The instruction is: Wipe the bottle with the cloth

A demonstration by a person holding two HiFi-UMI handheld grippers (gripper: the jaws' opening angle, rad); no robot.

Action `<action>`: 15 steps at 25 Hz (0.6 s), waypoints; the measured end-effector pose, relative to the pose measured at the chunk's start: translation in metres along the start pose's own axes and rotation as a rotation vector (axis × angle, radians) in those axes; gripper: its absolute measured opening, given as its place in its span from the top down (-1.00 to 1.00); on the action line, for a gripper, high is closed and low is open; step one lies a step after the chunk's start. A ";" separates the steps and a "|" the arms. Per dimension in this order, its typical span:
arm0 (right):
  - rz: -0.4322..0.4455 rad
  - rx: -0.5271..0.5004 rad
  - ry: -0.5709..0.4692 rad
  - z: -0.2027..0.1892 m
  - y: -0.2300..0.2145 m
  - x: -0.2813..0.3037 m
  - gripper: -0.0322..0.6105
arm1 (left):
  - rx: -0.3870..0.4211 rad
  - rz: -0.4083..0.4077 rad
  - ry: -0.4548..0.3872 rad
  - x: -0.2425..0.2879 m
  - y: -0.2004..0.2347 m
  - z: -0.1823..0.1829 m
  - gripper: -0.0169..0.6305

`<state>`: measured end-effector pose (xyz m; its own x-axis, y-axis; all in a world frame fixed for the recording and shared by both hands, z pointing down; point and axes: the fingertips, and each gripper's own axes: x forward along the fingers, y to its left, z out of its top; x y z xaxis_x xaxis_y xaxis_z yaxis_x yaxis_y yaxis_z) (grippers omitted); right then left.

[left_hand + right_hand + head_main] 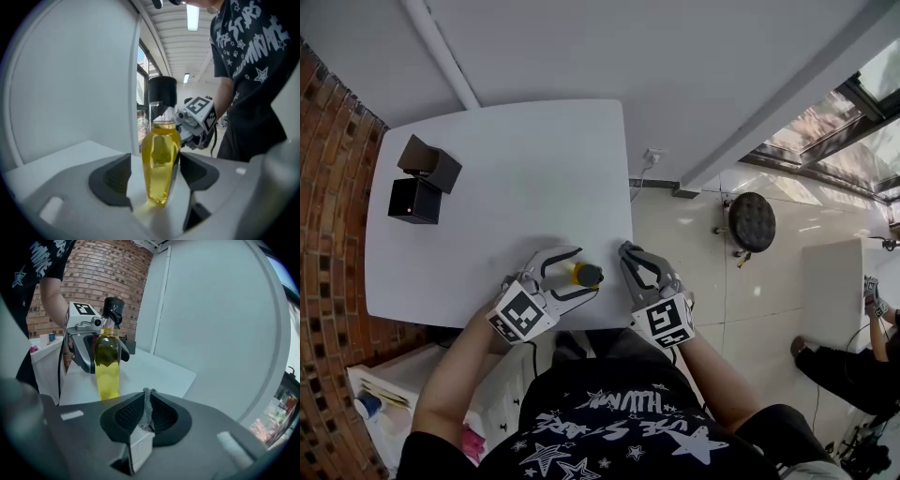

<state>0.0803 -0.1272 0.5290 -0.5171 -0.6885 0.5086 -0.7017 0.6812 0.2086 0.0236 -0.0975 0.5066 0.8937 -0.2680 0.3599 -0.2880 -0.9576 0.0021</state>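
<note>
A bottle (586, 274) of yellow liquid with a black cap stands upright near the front edge of the white table (506, 178). My left gripper (584, 272) is open around it. In the left gripper view the bottle (161, 164) stands between the pads, with a clear gap on the left side and the right pad close against it. My right gripper (625, 249) is just right of the bottle, shut on a thin fold of grey cloth (147, 414). The right gripper view shows the bottle (108, 366) ahead to the left.
Two black boxes (422, 183) sit at the table's left side, next to a brick wall. The table's right edge drops to a tiled floor with a round black stool (752, 221). Another person (853, 366) is at the far right. A white shelf (384, 394) is at the lower left.
</note>
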 end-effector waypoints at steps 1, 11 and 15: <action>-0.002 0.003 -0.001 0.000 -0.001 0.001 0.78 | -0.004 -0.001 -0.003 0.001 0.000 0.000 -0.06; -0.006 0.008 -0.017 0.007 0.000 0.003 0.78 | -0.062 0.108 -0.034 0.001 -0.004 0.001 0.17; 0.000 0.015 -0.035 0.010 0.004 0.003 0.78 | -0.094 0.215 -0.035 -0.003 0.000 0.000 0.18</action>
<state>0.0708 -0.1290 0.5233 -0.5337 -0.6970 0.4789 -0.7089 0.6775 0.1961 0.0210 -0.0963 0.5053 0.8193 -0.4698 0.3286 -0.5022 -0.8646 0.0161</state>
